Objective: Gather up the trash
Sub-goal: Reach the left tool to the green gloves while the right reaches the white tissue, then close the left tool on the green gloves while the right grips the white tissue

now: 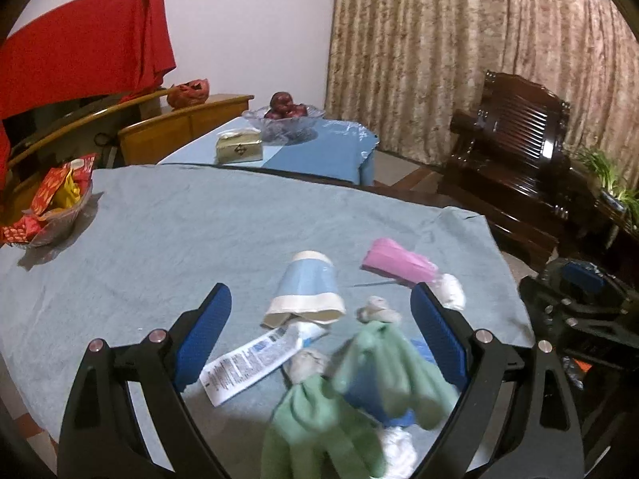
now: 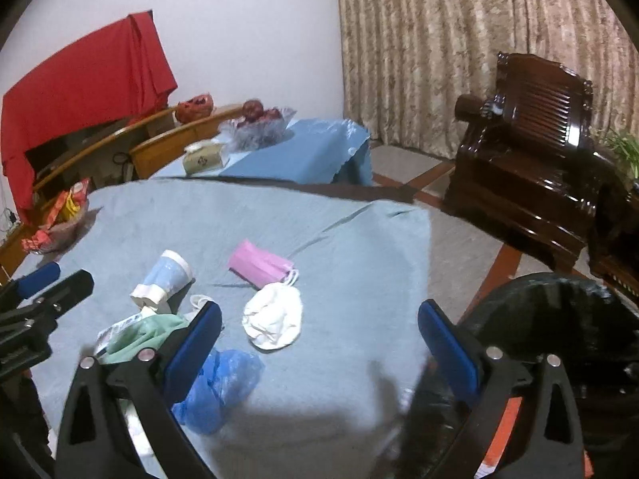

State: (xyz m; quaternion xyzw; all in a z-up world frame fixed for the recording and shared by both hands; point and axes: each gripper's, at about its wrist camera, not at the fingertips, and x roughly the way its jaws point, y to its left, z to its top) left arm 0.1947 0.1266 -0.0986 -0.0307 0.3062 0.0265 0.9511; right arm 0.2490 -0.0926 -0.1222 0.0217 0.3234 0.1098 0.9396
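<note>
Nearest the lens, green gloves (image 1: pixel 339 407) and a blue plastic wad (image 2: pixel 223 383) lying on the bench (image 1: pixel 159 239), both pairs of jaws spread wide and empty. Beyond the gloves: wrapper (image 1: pixel 255 363), crushed cup (image 1: pixel 305 291), white mask (image 2: pixel 273 319), pink mask (image 2: pixel 261 265). Apparently barely begun; nothing visibly in the black bin bag (image 2: pixel 559 319) past the bench edge.

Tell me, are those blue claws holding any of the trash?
No. Both the left gripper and right gripper are open and empty; the paper cup and pink mask lie loose.
</note>
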